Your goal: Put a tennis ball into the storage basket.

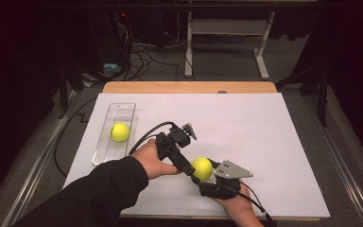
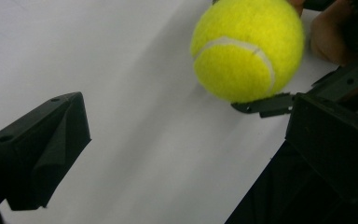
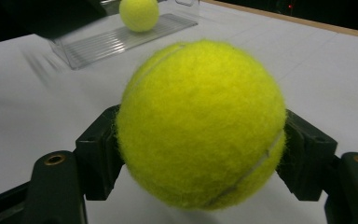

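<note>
High view: your right tool (image 1: 199, 176) holds a ball (image 1: 202, 168) at the near middle of the desk (image 1: 274, 142).
Its jaws are clamped on the ball's sides, low over the white surface. Your left tool (image 1: 187, 169) stands wide and empty, the ball just ahead of it and to its right, already touching-close. The tray (image 1: 123, 109) with a second ball (image 1: 120, 132) lies off to the far left, nearer your left hand (image 1: 151, 160).

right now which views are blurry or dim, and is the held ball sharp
High view: white table brightly lit, room behind dark. Right gripper view: the held tennis ball is sharp between the right gripper jaws; the tray and second ball behind look soft and smeared. Left gripper view: ball slightly soft, casting a faint shadow.
</note>
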Available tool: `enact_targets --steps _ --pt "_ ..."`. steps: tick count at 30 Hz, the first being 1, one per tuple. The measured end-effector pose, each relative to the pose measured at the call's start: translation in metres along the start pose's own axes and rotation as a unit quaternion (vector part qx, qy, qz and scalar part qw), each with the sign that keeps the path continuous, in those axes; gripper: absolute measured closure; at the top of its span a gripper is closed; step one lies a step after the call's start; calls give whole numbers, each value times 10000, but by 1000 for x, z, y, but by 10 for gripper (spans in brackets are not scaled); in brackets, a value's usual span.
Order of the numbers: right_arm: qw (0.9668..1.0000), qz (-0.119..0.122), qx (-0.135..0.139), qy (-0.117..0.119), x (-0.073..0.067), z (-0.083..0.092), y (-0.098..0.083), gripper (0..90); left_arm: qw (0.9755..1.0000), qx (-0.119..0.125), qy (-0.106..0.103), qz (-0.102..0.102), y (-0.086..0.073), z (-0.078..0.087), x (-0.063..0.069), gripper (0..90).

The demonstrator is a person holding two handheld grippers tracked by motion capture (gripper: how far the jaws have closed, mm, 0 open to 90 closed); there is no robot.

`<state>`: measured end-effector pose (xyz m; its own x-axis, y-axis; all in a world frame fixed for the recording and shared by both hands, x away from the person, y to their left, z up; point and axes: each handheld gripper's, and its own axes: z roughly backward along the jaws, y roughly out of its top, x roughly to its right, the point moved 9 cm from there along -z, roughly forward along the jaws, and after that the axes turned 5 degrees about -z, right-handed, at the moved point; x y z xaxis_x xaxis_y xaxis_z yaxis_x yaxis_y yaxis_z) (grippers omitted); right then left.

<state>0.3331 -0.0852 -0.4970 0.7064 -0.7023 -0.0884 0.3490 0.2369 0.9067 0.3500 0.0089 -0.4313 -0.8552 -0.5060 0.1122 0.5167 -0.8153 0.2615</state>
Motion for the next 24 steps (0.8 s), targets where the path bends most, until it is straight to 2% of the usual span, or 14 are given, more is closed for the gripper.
enact_targets --steps 9,11,12,15,24 --pt "9999 79 110 99 -10 0 6 276 9997 -48 -231 -18 9 -15 9 5" --pt "9999 6 110 102 -13 -1 6 276 9995 -91 -297 -41 10 -19 11 8" --pt "9999 83 101 111 -13 -1 6 276 9994 -103 -321 -49 11 -20 12 13" --pt "9997 100 119 188 -16 -3 6 275 9990 -149 -407 -81 12 -24 15 46" --pt "9997 105 138 163 -17 -4 7 275 9975 -221 -661 -154 12 -33 23 198"
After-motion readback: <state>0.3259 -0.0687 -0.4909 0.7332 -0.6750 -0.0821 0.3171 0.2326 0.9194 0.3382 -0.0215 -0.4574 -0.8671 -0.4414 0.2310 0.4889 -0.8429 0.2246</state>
